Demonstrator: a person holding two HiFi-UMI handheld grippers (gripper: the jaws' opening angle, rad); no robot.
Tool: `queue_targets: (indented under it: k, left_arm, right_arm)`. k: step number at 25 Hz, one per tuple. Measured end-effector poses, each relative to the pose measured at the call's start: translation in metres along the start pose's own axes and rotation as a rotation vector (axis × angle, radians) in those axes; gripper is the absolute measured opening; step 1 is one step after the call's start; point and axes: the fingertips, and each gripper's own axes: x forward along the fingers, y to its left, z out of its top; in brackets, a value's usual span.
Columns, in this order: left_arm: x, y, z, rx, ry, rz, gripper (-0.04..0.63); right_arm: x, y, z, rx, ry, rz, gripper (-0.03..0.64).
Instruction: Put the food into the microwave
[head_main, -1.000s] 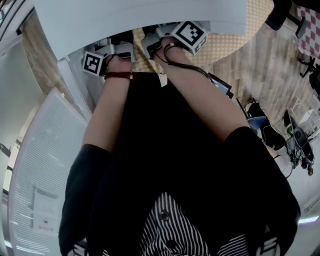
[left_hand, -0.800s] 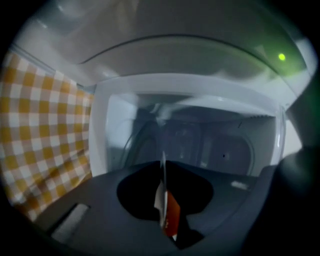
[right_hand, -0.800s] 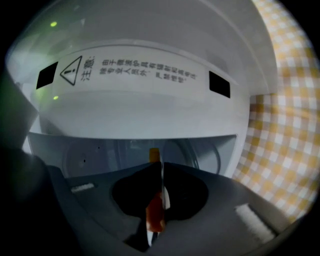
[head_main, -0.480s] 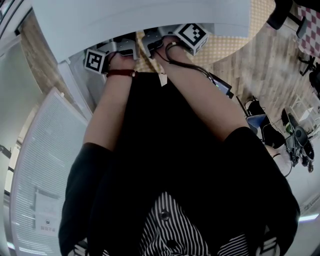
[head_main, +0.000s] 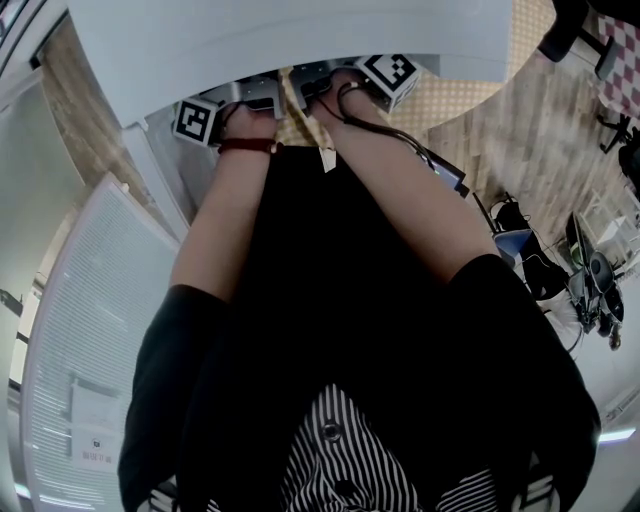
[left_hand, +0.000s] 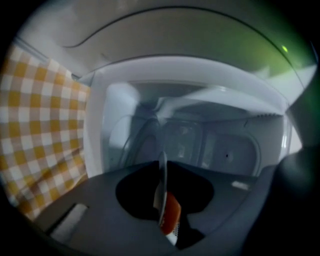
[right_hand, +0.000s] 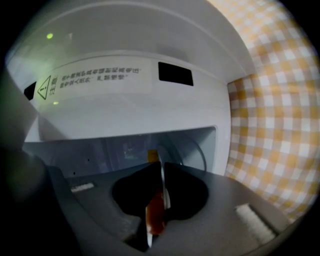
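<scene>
The white microwave stands open, and its pale cavity fills both gripper views. My left gripper is closed round the thin pale edge of a plate, seen edge-on, with an orange-red piece of food beside the edge. Its jaws have just been opening a little, with the plate's edge between them. My right gripper is shut on the same kind of thin plate edge, with orange-red food next to it. In the head view only the marker cubes show; the jaws are hidden under the microwave's top.
A yellow-checked cloth lies beside the microwave. A warning label sits on the white casing above the opening. A white slatted panel stands at the person's left. Wooden floor with chairs and gear is at the right.
Both hands and their marker cubes sit slightly deeper under the microwave's white top than before. Nothing else visibly differs.
</scene>
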Motion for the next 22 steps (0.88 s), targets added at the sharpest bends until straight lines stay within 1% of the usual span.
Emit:
queue_targets:
  k: [8,10,11,13,18,22]
  left_arm:
    - [-0.003,0.001,0.0,0.009,0.017,0.021,0.066]
    - [-0.004,-0.001,-0.003,0.016,0.033,0.019,0.105]
    - [-0.004,-0.002,-0.005,0.018,0.039,0.016,0.132]
    - [-0.005,-0.005,-0.009,0.011,0.038,0.009,0.157]
    - [-0.021,-0.001,-0.015,-0.002,0.032,0.024,0.19]
    - [-0.03,0.004,-0.016,0.01,0.003,0.063,0.192]
  right_arm:
    - [-0.002,-0.002,0.0,-0.001,0.012,-0.005,0.023]
    - [-0.002,-0.003,0.0,-0.002,0.015,-0.006,0.025]
    - [-0.002,-0.004,0.0,-0.002,0.016,-0.006,0.045]
    - [-0.004,-0.005,0.0,0.0,0.018,-0.007,0.082]
    - [-0.013,-0.001,-0.004,0.022,0.013,-0.021,0.124]
    - [-0.021,0.003,-0.008,0.036,0.031,-0.041,0.163]
